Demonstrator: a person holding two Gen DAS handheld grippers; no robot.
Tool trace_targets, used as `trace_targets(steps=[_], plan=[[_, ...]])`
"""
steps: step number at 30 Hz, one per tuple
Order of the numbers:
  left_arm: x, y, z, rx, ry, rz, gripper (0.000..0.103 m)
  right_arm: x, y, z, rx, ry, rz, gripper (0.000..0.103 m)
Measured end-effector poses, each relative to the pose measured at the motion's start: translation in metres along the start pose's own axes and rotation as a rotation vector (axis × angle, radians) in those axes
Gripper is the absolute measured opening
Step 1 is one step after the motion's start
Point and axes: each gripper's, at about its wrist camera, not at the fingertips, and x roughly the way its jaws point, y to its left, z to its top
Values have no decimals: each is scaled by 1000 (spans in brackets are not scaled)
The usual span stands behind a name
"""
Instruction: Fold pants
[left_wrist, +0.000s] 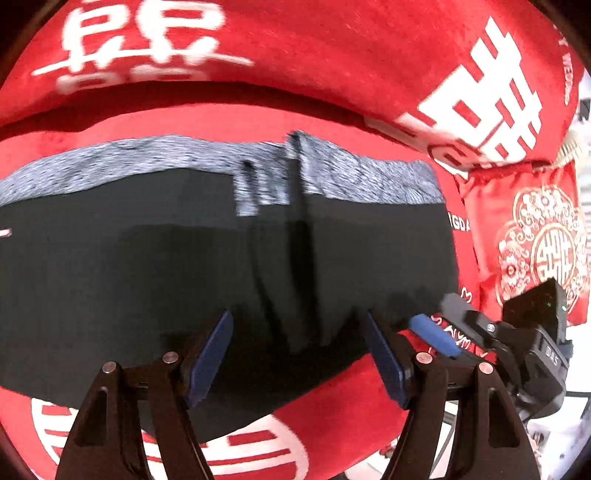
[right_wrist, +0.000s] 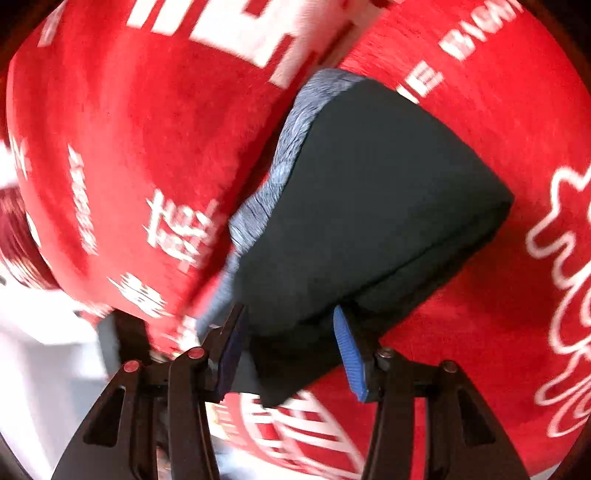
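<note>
So the black pants (left_wrist: 221, 266) are folded into a compact stack on the red bedspread (left_wrist: 332, 406), grey waistband (left_wrist: 147, 162) along the far edge, right up against the big red pillow (left_wrist: 295, 44).

Left gripper (left_wrist: 299, 354) hangs over the near edge of the stack with its pads spread wide, nothing between them. If it drops and drags from there, I'd guess it rucks up the top layer and undoes the crease.

Further right, the right gripper (right_wrist: 291, 354) has its jaws parted around the near corner of the stack, the pads not pressing on it as far as I can tell. A small embroidered red cushion (left_wrist: 532, 240) sits just off the right end. Risk here: pulling back could snag that corner on a pad and flip the fold open, or shove the stack into the pillow.
</note>
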Motion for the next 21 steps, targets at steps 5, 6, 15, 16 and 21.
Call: trace_targets(steps=[5,6,15,16,21], plan=[[18,-4,6,-4,46,31,74,9,-12,2,40,8,12,52],[23,-4,8,-11,49,40,74,12,-13,5,43,8,9,52],[-29,-34,-28,108,-121,99,55,2,13,-3,-48,81,45,5],[-32,-34,-35,110,-127,122,55,2,14,-8,-52,100,35,5],[1,-14,-43,57,-81,253,58,31,-6,-13,-92,149,-136,6]])
